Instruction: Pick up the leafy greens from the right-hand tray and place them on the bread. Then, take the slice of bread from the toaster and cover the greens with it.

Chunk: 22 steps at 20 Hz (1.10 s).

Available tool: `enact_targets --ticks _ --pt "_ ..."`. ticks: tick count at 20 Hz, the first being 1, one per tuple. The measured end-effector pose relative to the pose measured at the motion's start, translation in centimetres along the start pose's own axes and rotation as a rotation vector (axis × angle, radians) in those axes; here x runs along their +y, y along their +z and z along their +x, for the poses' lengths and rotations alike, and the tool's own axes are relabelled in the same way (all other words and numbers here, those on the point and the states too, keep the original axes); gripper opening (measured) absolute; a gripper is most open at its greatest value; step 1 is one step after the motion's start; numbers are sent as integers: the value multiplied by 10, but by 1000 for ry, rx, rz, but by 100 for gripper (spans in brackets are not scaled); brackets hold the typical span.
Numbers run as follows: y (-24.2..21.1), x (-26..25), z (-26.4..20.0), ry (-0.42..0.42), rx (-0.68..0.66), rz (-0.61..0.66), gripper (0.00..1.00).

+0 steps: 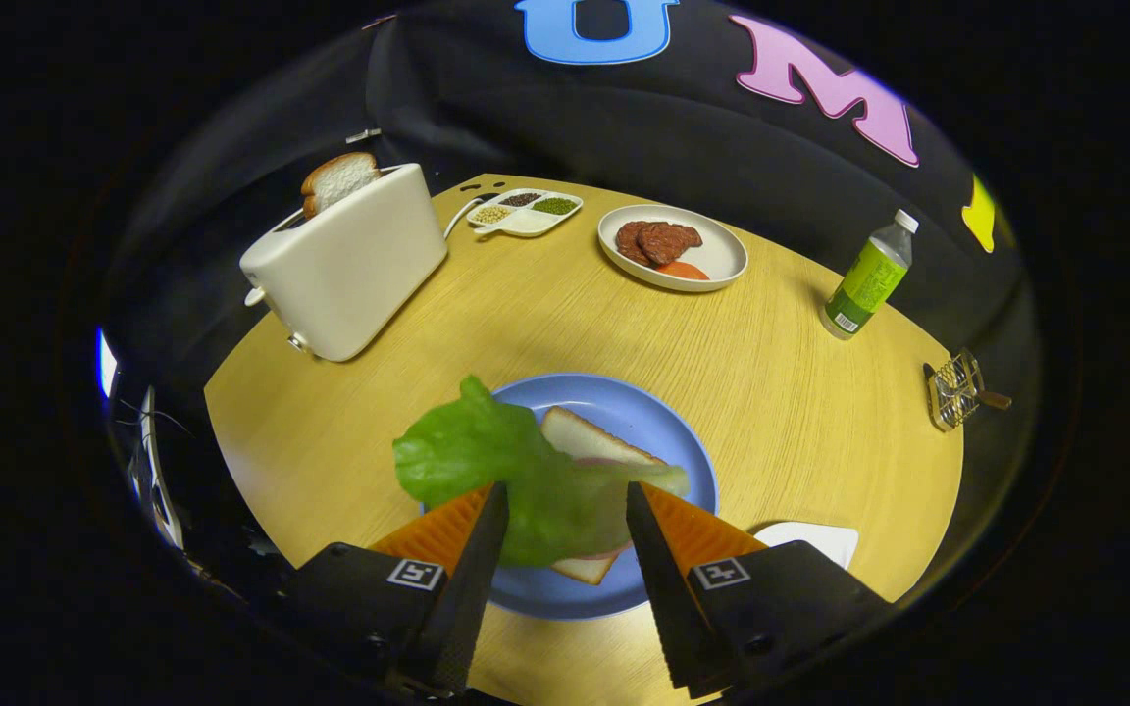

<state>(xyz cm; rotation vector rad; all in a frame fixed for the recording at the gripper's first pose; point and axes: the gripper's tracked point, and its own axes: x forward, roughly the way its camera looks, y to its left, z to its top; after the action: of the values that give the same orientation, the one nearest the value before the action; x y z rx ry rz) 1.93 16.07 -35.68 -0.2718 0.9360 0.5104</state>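
A green lettuce leaf [487, 451] fills the gap between my fingers, and my gripper [565, 490] is shut on it. The leaf hangs just over a slice of bread [590, 438] with a pink filling, which lies on a blue plate [668, 422] directly ahead of and under the fingertips. Part of the leaf spreads left past the plate's rim. Beyond the plate to the left stands a white toaster [349, 255] with a slice of bread [337, 179] sticking out of its slot.
A white tray [810, 539] peeks out beside the right finger. Farther back on the round wooden table [526, 324] are a white plate with meat and tomato slices [673, 245], a divided dish of seeds [526, 211], a green-labelled bottle [869, 275] and a small wire rack [952, 392].
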Motion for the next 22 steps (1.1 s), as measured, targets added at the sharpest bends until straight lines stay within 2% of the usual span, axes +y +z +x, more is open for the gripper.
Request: enact_targets --ticks 2,5,12,17,22 --pt "0 2 -3 7 -6 10 79" --pt "8 3 -13 9 -44 20 99" --pt "77 26 -62 40 -237 29 100" --pt "154 74 -90 112 -356 1 99" --pt "212 132 -88 166 -410 -55 100"
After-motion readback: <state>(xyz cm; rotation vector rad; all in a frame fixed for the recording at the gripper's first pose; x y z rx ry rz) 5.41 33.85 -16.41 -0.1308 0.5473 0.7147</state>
